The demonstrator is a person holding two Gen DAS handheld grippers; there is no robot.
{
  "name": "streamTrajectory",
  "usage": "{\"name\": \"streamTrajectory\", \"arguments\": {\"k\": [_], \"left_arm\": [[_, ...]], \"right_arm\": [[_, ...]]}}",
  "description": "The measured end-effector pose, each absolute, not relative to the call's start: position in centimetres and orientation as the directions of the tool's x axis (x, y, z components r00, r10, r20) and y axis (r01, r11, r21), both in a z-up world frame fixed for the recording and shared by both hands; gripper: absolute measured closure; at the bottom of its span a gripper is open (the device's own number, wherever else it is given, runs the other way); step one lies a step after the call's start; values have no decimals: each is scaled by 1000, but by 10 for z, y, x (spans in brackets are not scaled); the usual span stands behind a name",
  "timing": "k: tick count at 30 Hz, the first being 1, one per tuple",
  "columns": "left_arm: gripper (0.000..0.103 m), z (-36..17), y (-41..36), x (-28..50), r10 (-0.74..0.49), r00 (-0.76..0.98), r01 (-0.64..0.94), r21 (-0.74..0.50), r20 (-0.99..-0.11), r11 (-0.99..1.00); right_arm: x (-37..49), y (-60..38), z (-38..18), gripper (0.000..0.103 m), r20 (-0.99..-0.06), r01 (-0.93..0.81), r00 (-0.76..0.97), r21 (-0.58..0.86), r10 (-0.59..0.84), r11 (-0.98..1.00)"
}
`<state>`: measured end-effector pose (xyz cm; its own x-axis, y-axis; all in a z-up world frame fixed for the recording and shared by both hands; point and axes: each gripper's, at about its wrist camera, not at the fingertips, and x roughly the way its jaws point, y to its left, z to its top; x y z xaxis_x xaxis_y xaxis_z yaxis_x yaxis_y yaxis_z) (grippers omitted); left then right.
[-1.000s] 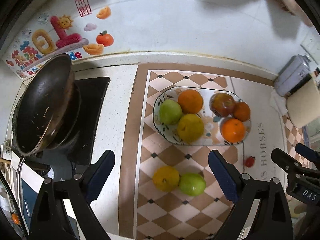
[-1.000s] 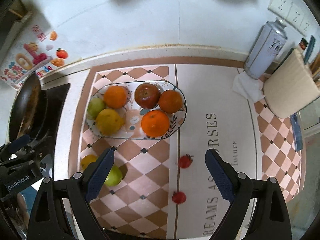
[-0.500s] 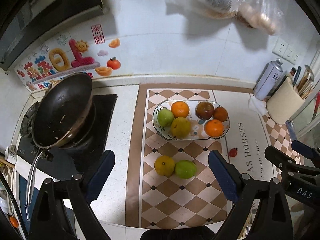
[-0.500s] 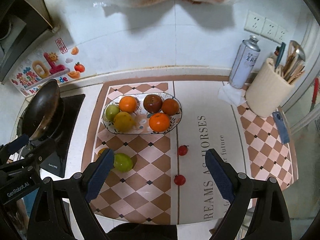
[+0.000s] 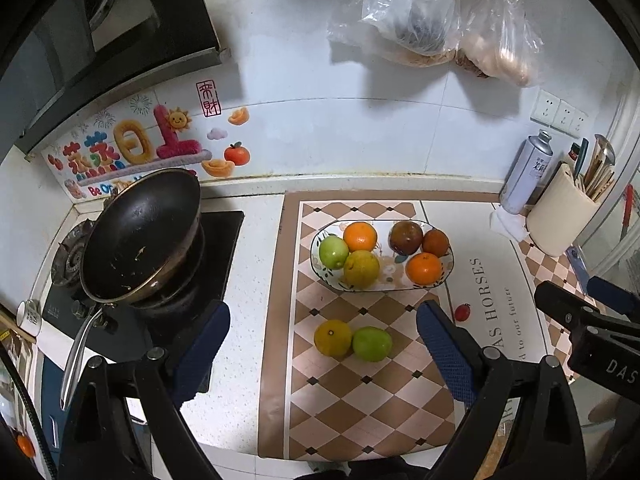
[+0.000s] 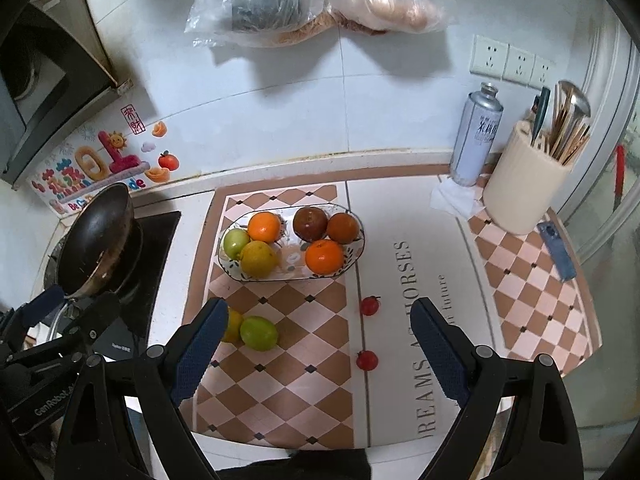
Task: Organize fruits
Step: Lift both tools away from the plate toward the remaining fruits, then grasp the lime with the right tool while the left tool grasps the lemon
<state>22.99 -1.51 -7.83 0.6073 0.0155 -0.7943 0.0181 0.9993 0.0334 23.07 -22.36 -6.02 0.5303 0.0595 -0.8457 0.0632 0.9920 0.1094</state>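
Yellow fruit half-hidden behind right claw

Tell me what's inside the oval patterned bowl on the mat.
The bowl holds six fruits: two oranges, a green one, a yellow one, a dark red one, a brownish-orange one. Anything beneath them is hidden.

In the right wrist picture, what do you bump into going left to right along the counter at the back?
Frying pan → fruit dish → spray can → cream utensil holder.
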Motion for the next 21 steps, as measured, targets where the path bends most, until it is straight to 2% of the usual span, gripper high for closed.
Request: {"name": "streamTrajectory", "arguments": {"k": [4,7,12,16,19,20,21], "left_arm": [[7,-92,-8,241,40,579,-11,41,-815,999],[1,-120,1,259,110,509,-44,101,-854,994],[1,-170,27,278,180,375,-122,144,-909,982],[1,-210,47,292,159,258,-188,112,-953,976],[1,-234,56,301,101,184,-231,57,-978,971],[1,-241,57,305,81,162,-244,40,-983,969],[1,-250,59,308,58,137,-259,21,-989,966]], "right_arm": [[251,-225,-93,8,-880,39,447,200,162,979],[277,-218,-142,8,-905,22,326,295,273,955],[315,-194,-235,9,-913,17,138,389,383,921],[336,-162,-304,10,-913,-12,3,408,408,913],[344,-141,-340,16,-909,-39,-69,414,411,909],[345,-137,-348,22,-904,-39,-84,424,419,905],[346,-135,-356,22,-894,-36,-96,443,438,896]]}}
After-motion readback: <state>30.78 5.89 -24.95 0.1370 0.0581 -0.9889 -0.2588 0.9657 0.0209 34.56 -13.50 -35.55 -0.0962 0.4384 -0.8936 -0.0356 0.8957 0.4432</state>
